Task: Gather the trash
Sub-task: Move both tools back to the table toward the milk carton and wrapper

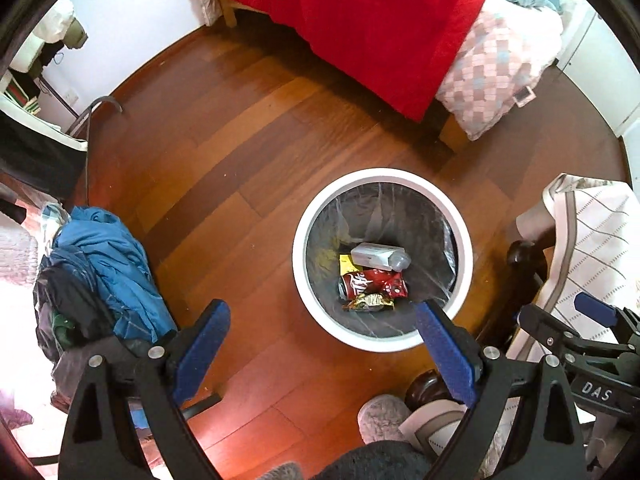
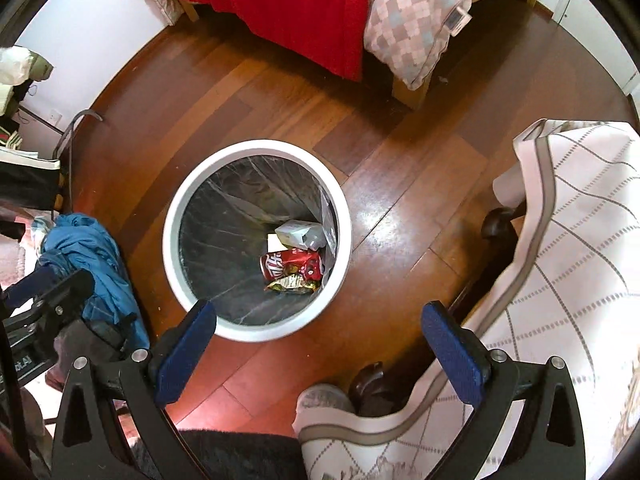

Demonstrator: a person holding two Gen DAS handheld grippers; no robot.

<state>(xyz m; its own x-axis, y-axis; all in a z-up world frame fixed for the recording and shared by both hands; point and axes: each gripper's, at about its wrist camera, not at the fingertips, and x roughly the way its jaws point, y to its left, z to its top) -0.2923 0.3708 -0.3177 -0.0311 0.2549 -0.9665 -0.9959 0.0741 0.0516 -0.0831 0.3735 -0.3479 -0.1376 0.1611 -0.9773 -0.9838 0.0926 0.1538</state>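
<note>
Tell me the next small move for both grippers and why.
Probably lift both away and scan the floor: the left gripper and right gripper are open and empty, while can, wrapper and bottle already lie in the bin.

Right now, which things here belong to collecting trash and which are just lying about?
Part of the job:
white trash bin
red soda can
clear plastic bottle
crumpled gold wrapper
yellow paper

Just lying about:
blue clothing pile
red blanket
checked pillow
patterned chair cover

L wrist: high, looks down, bin [image 1: 382,258] right-ctr | R wrist: same, bin [image 2: 256,240] left-ctr | shared: bin, floor, bed
</note>
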